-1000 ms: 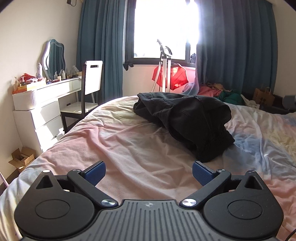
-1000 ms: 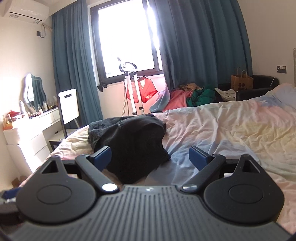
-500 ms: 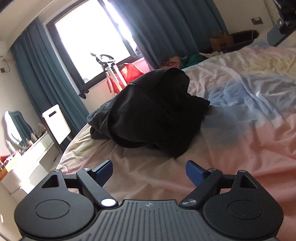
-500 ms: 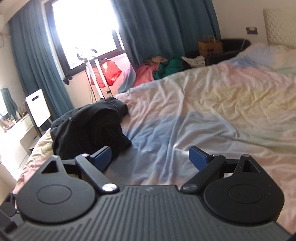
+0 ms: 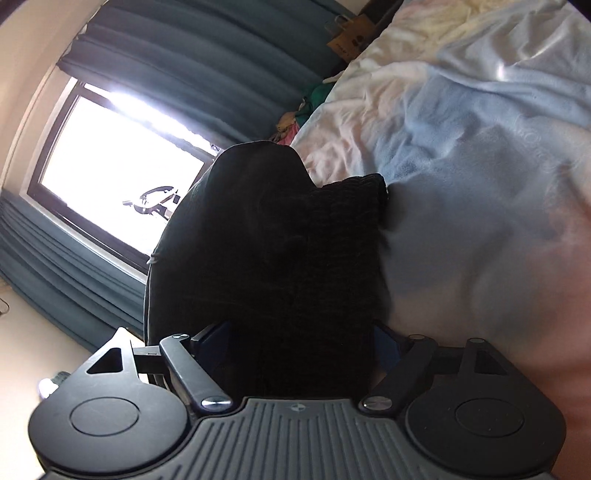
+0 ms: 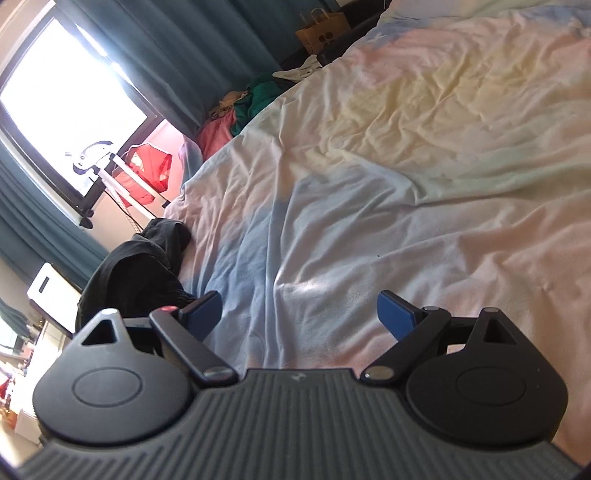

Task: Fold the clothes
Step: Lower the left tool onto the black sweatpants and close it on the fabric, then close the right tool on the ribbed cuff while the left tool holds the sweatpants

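A crumpled black garment (image 5: 266, 251) lies in a heap on the bed with its pastel sheet (image 5: 480, 155). In the left wrist view the garment fills the middle and runs down between my left gripper's (image 5: 301, 338) wide-open blue pads, which stand on either side of the cloth. The left pad (image 5: 214, 332) is partly hidden by it. In the right wrist view the garment (image 6: 136, 266) lies at the left, just beyond the left pad. My right gripper (image 6: 299, 314) is open and empty over the bare sheet (image 6: 406, 184).
A window (image 5: 110, 166) with teal curtains (image 5: 207, 62) is behind the bed. An exercise machine with a red cloth (image 6: 144, 170), a heap of coloured clothes (image 6: 251, 103), a paper bag (image 6: 321, 29), and a white chair (image 6: 55, 295) stand past the bed's far edge.
Both grippers have rolled to the left and dropped low. My left gripper moved forward until the black garment lies between its open pads. My right gripper swung right, away from the garment.
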